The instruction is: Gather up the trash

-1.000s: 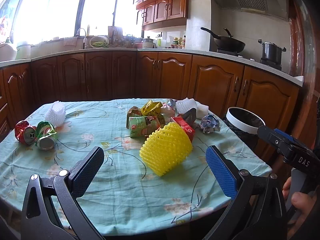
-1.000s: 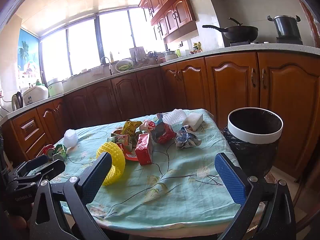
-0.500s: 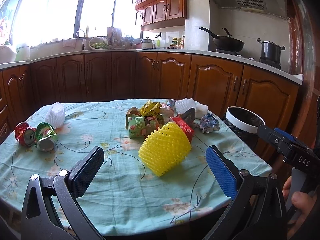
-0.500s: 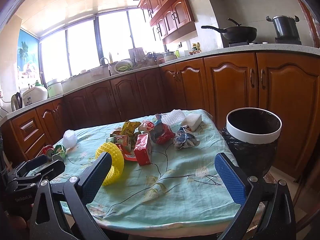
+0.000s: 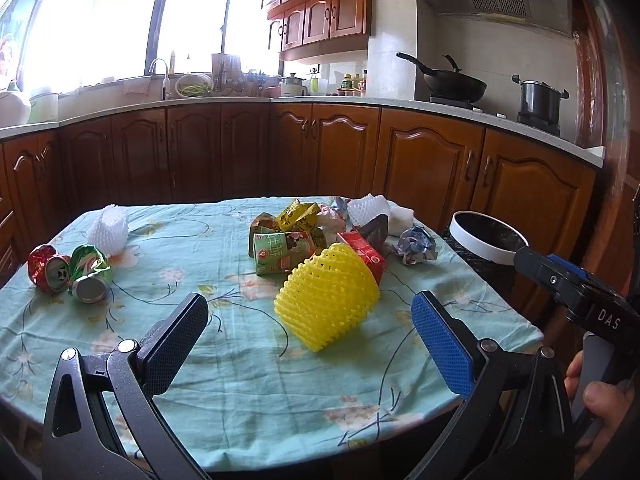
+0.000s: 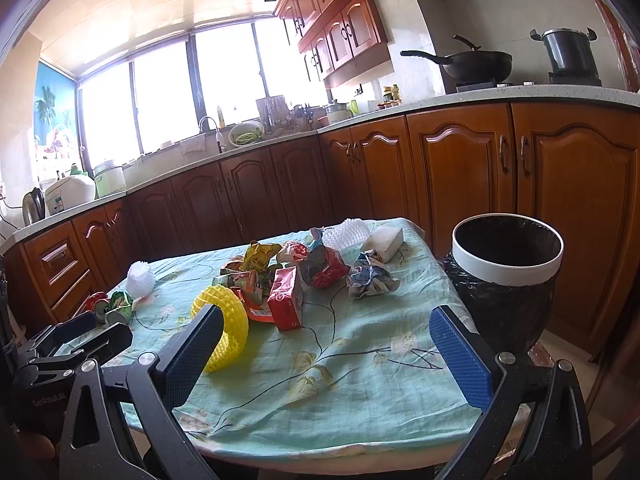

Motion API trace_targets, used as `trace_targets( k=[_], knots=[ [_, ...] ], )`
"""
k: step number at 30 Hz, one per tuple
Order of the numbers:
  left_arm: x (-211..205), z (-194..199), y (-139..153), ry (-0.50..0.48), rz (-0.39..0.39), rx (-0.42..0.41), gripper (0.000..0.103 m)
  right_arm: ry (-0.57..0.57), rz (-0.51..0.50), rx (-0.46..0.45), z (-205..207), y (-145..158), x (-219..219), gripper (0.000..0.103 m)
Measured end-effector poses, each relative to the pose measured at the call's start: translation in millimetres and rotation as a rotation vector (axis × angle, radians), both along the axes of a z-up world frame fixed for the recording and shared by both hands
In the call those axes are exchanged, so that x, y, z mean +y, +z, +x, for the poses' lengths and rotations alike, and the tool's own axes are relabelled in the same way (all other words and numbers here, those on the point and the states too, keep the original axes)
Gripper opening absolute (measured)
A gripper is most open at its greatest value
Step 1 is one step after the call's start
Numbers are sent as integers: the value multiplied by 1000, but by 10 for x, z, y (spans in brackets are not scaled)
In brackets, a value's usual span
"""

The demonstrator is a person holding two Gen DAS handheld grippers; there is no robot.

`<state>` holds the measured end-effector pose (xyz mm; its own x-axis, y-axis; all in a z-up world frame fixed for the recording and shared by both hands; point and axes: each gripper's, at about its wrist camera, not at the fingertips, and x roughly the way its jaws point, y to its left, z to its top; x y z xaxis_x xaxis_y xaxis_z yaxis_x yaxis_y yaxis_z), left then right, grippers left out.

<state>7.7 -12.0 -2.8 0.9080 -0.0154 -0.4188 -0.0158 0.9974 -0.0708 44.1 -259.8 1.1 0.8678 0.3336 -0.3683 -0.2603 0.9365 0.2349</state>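
Worktop under a pale green floral cloth point(image 5: 240, 360) fills the middle of both views. Round black-lined trash bin with a white rim point(image 6: 507, 258) stands off the worktop's right edge. Left gripper point(image 5: 310, 336) and right gripper point(image 6: 326, 354) both hang over the near edge, jaws spread wide, grasping nothing. Yellow foam fruit net point(image 5: 328, 296) lies on its side, centre, nearest the left gripper. Behind it a heap: green drink carton point(image 5: 282, 250), red drink carton point(image 6: 286, 298), yellow crumpled wrapper point(image 5: 298, 212), white foam net point(image 6: 346, 232). Crumpled blue-white paper ball point(image 6: 370, 276) sits right of the heap, near the bin. Two crushed cans, red and green point(image 5: 68, 272), lie far left, touching.
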Motion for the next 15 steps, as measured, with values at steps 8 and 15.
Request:
trace_targets(
  k=[8, 15],
  knots=[
    [-3, 12, -5, -4, 0, 4, 103, 1, 3, 5, 1, -5, -1, 103],
    [-3, 50, -44, -8, 3, 18, 103, 4, 8, 14, 19, -35, -7, 103]
  ],
)
